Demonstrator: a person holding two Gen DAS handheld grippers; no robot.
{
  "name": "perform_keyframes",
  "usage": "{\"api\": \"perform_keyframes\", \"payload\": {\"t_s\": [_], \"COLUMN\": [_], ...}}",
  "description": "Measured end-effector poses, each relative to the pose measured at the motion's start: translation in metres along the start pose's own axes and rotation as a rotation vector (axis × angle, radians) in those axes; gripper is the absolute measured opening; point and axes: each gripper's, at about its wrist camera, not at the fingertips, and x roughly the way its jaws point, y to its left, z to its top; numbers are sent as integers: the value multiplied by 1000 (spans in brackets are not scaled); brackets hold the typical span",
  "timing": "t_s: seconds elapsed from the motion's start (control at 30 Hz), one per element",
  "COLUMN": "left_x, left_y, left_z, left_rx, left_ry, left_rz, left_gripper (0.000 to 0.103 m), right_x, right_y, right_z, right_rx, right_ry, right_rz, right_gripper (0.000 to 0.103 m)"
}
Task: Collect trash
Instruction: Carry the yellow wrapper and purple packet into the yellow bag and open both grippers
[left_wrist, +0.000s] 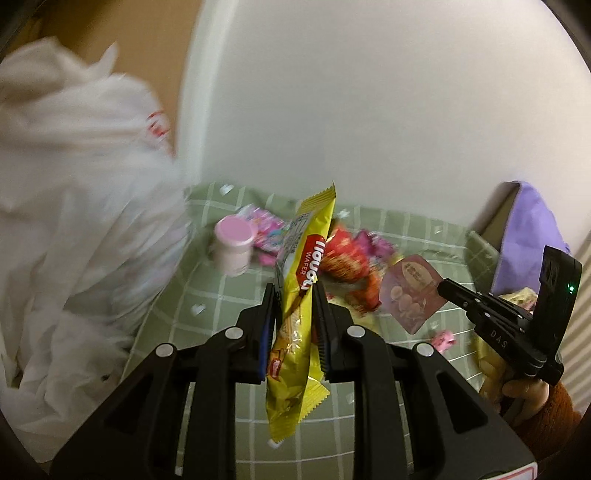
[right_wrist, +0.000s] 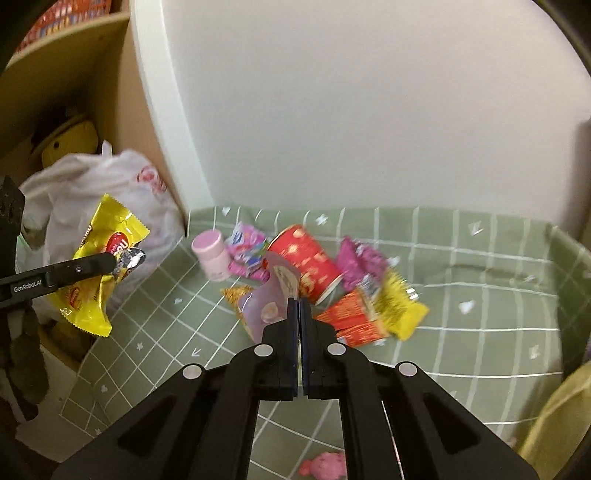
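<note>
currently the left gripper (left_wrist: 294, 295) is clamped on a long yellow wafer wrapper with a red label (left_wrist: 299, 295), which stands nearly upright between its blue-padded fingers and hangs out below them. the right gripper (right_wrist: 297, 303) is pinched tight on the edge of a pale pink-and-lilac snack pouch (right_wrist: 271, 295), lifted off the green cloth with a white grid pattern (right_wrist: 461, 332). beside the cloth's left edge sits a crumpled white plastic bag with a red print (right_wrist: 110, 184), blurred in the left wrist view. on the cloth lies a heap of litter: a small pink-lidded bottle (right_wrist: 211, 254), a red paper cup on its side (right_wrist: 308, 258), an orange-red packet (right_wrist: 354, 317), a yellow wrapper (right_wrist: 402, 310), magenta wrappers (right_wrist: 356, 262) and a pink printed packet (right_wrist: 245, 251). a small pink candy wrapper (right_wrist: 325, 463) lies apart, near the front edge.
</note>
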Motion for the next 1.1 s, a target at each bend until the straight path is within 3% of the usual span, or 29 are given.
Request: {"api": "perform_keyframes", "payload": {"t_s": [0.3, 0.63, 0.87, 1.1], "left_x": [-8, -7, 15, 40], "left_y": [-58, -194, -276, -338], "left_z": [42, 67, 58, 22], "left_rx": [104, 375, 478, 594], "left_ry": [-98, -153, -59, 92], "left_rz": [-141, -417, -612, -742], "left_gripper": [18, 18, 18, 18], "right_x": [-84, -206, -281, -328], "right_y": [-25, -71, -112, -140], "right_z": [21, 15, -24, -64], "right_rx": [1, 43, 186, 326], "right_ry": [-157, -306, -332, -324], "right_rz": [-155, -453, -649, -782], "right_gripper": [4, 4, 4, 4]}}
